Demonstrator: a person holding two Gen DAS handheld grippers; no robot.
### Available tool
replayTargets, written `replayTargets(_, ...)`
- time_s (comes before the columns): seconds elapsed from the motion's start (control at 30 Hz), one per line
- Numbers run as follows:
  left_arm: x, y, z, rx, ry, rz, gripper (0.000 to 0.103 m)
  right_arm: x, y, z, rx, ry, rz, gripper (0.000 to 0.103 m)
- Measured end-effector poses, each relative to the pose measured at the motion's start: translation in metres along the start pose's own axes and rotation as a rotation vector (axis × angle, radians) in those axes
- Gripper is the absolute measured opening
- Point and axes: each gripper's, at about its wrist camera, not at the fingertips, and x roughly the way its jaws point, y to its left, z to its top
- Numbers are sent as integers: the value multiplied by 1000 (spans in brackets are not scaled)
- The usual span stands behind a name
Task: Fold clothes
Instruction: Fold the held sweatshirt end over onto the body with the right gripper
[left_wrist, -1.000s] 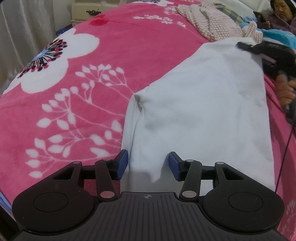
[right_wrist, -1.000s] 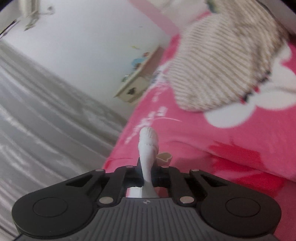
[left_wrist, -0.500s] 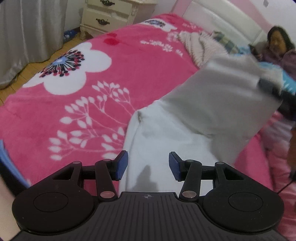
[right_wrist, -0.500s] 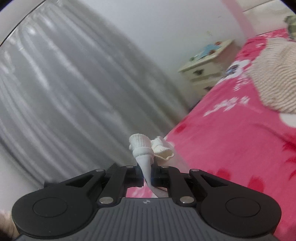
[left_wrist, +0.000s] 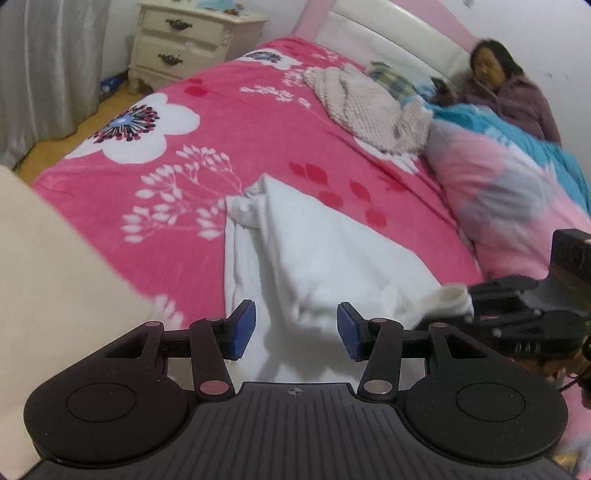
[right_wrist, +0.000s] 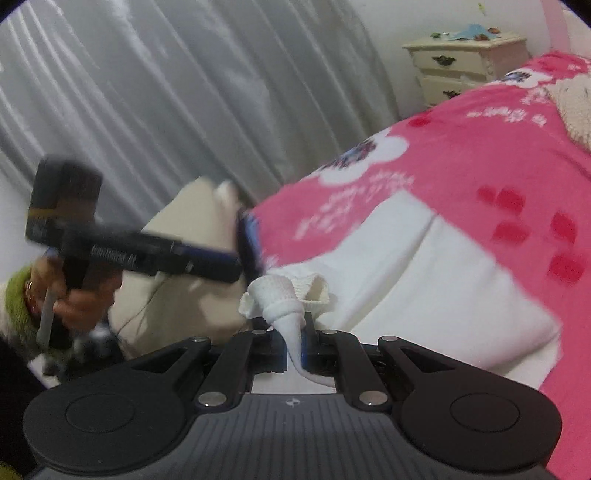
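the white sweatshirt (left_wrist: 325, 258) lies on the pink floral blanket (left_wrist: 229, 122), folded over itself with soft creases and a bunched knot of cloth at its far corner. the right gripper (right_wrist: 293, 345) is pinched tight on its ribbed cuff (right_wrist: 280, 299), lifting that end off the bed. the left gripper (left_wrist: 293, 330) hangs above the near edge, blue pads (left_wrist: 242, 326) spread apart, gripping nothing.

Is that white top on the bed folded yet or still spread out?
Partly folded. The white top lies doubled over on the pink blanket, while the right gripper pinches its ribbed cuff.
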Motion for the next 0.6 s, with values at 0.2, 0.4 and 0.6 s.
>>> replayTargets(0.2, -19, -9, -35, 149, 11, -32, 49, -4, 36, -62, -62, -53, -49, 7)
replayTargets(0.4, -34, -4, -67, 216, 9, -65, 49, -3, 75, -87, -224, -105, -129, 7)
replayTargets(0.6, -37, 8, -87, 215, 19, -21, 49, 6, 95, -112, -393, -97, -201, 7)
